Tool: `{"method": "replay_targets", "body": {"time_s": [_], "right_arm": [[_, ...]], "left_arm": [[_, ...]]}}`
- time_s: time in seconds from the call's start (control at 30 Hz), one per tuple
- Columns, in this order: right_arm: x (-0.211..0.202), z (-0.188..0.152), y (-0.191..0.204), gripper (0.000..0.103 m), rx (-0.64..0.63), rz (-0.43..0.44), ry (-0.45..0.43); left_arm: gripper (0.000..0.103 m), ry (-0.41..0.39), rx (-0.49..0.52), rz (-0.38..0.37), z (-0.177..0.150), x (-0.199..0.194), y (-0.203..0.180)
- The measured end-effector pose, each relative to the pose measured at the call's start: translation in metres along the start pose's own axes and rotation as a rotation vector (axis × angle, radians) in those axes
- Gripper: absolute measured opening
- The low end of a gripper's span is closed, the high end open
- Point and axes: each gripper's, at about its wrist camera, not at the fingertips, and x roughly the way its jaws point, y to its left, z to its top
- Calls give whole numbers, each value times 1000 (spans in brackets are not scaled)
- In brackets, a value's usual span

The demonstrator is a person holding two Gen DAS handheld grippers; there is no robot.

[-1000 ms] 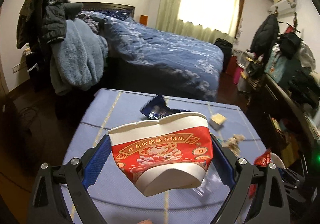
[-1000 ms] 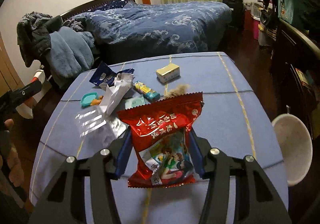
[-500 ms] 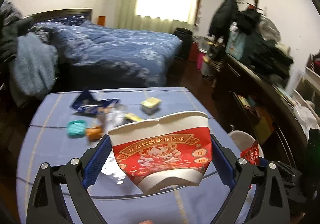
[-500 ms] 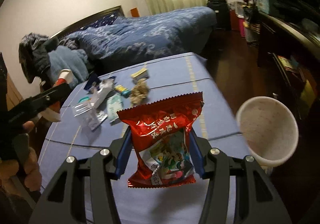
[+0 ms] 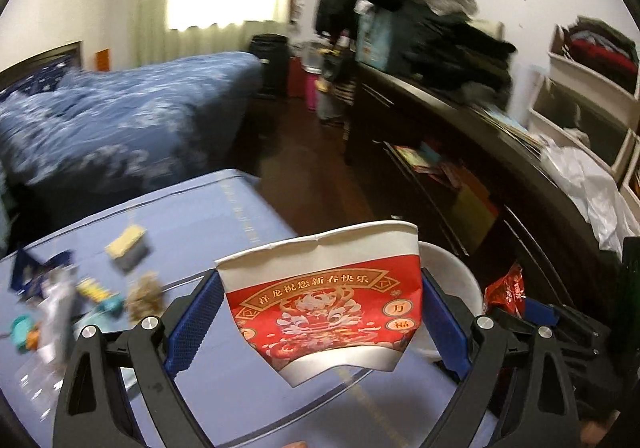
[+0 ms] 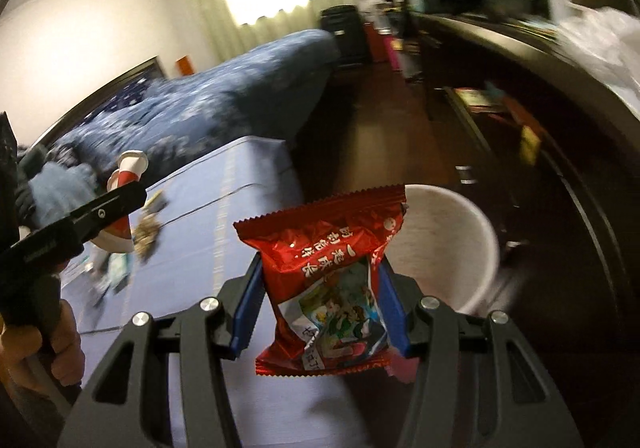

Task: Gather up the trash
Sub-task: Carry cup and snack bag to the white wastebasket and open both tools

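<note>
- Now carrying, both hands loaded, headed for the bin (image 6: 476,248) on the floor beside the table (image 6: 224,200).
- Left gripper (image 5: 320,324): fingers clamped on a squashed red paper cup (image 5: 324,296), held above the table's edge.
- Right gripper (image 6: 320,308): fingers clamped on a red snack bag (image 6: 324,280), just short of the bin's mouth.
- Next, I judge: bring the bag over the opening, let go, then the cup likewise.
- Scraps (image 5: 96,288) left on the table, so more trips needed.
</note>
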Motion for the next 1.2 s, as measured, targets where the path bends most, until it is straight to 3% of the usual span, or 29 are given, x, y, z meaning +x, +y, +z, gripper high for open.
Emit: {"method": "replay_targets", "body": {"time_s": [0.33,0.63,0.8,0.9,1.0,1.2], "right_arm": [[33,11,-64,53,82,-86,-14],[98,1,-87,53,93,-83,61],[114,0,-91,55,92,-90,84],[116,1,-91,63,94,-96,88],[115,3,-89,65,90,-99,85],[113,3,-85,76,65,-126,80]], "left_arm": [[94,139,64,-94,22,92,-67],[94,320,17,-69,16,176,-90],[88,361,-10,-50,14,187,-88],[89,378,-19,-51,14,193,-87],[92,388,-27,-62,17,198,-80],[96,364,-40,-86,23,192,-72]]}}
